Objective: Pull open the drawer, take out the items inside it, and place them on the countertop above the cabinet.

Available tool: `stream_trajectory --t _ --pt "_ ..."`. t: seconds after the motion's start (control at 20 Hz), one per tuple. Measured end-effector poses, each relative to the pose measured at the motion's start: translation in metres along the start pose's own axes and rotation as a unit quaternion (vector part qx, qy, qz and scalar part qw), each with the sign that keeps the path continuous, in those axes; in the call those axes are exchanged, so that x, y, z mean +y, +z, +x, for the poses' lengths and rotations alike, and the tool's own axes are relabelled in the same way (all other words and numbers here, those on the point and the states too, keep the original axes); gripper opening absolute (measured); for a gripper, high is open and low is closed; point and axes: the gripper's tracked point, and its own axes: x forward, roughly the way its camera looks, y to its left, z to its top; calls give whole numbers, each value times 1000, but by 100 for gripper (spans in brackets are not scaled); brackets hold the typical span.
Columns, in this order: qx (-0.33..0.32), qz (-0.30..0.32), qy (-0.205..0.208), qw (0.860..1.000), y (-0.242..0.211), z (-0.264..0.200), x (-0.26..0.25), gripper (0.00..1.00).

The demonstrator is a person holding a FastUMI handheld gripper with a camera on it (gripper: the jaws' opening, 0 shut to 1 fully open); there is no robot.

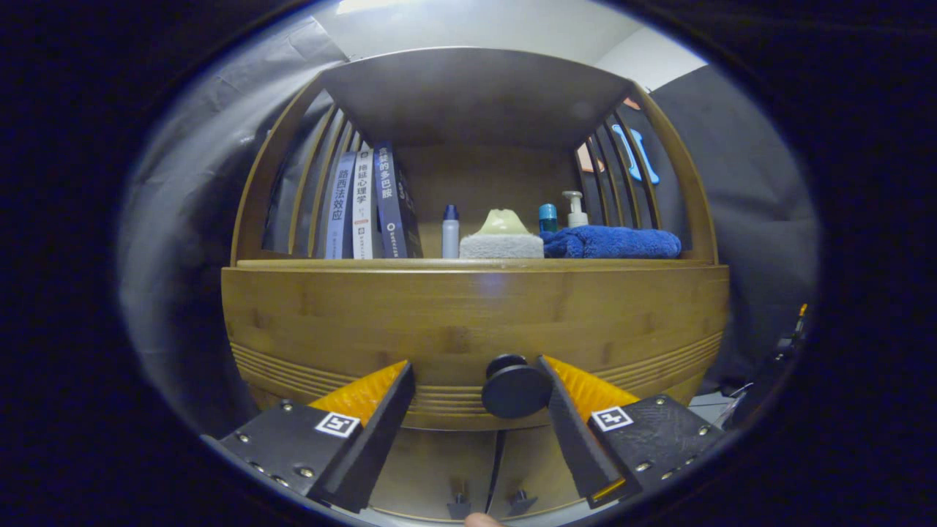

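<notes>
Drawer front [468,322], knob [514,390] between spread tool [476,377] fingers

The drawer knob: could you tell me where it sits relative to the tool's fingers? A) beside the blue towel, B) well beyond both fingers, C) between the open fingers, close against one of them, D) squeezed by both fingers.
C: the drawer knob lies between the open tool's fingers, close against one finger, with a gap to the other.

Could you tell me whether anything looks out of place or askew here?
Nothing is spilled or damaged. One oddity: the hand-held gripper is open, and the round drawer knob sits off-centre between its fingers, against the right one. The books lean slightly.
</notes>
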Motion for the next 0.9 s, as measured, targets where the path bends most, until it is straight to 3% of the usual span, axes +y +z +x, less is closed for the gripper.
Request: stream_trajectory --t 0.7,0.9 --pt "4 33 -3 999 -2 0 -2 99" --pt "5 52 -6 999 3 -18 -7 99"
